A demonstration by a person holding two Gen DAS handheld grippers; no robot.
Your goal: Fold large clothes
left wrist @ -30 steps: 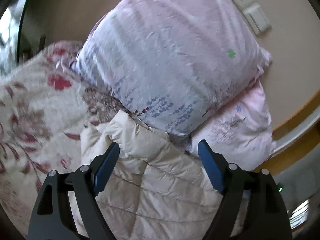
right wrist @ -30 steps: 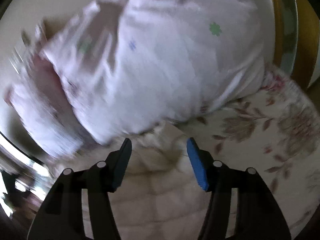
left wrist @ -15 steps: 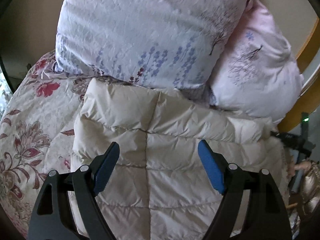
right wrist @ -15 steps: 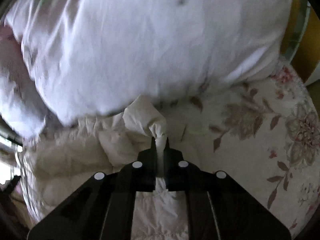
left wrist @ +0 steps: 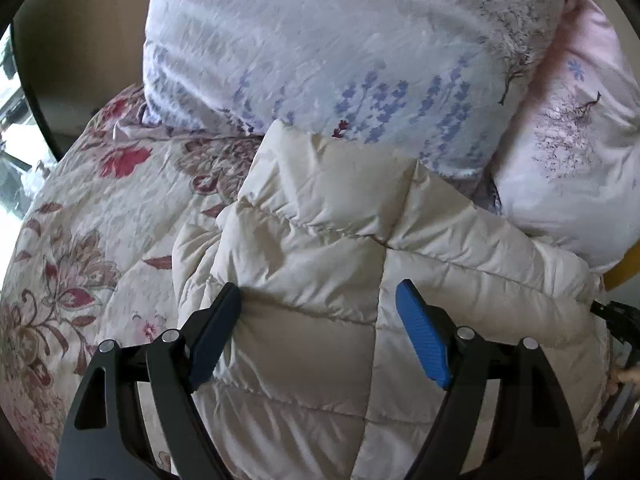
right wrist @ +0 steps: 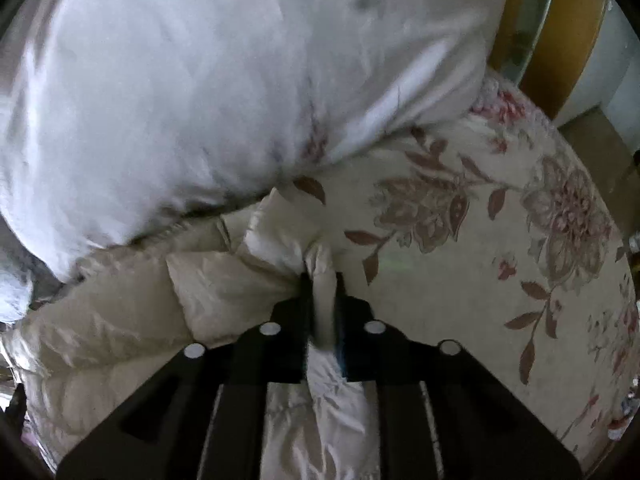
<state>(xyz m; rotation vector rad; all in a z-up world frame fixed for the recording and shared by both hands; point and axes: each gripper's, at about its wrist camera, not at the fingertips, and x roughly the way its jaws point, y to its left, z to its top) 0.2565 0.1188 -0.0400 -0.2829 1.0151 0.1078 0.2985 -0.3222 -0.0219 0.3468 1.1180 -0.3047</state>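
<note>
A cream quilted puffer jacket (left wrist: 320, 240) lies on the bed with its top edge against the pillows. My left gripper (left wrist: 318, 290) hovers just over it, open wide, its blue pads (left wrist: 420, 336) on either side of a centre seam; the left pad brushes the fabric. In the right wrist view, a corner fold of the jacket (right wrist: 224, 280) stands pinched between the pads of my right gripper (right wrist: 323, 280). Its jaws are opening slightly, with the fabric still pressed between them.
A floral bedspread (left wrist: 80, 220) (right wrist: 460, 280) covers the bed. A large pale pillow with blue flowers (left wrist: 340, 40) (right wrist: 200, 80) and a pink pillow (left wrist: 568, 168) lean right behind the jacket. The wooden headboard (right wrist: 576, 40) curves at the far right.
My right gripper went from open to shut on a fold of the jacket's corner. My left gripper tilted down and sank closer over the jacket, still open.
</note>
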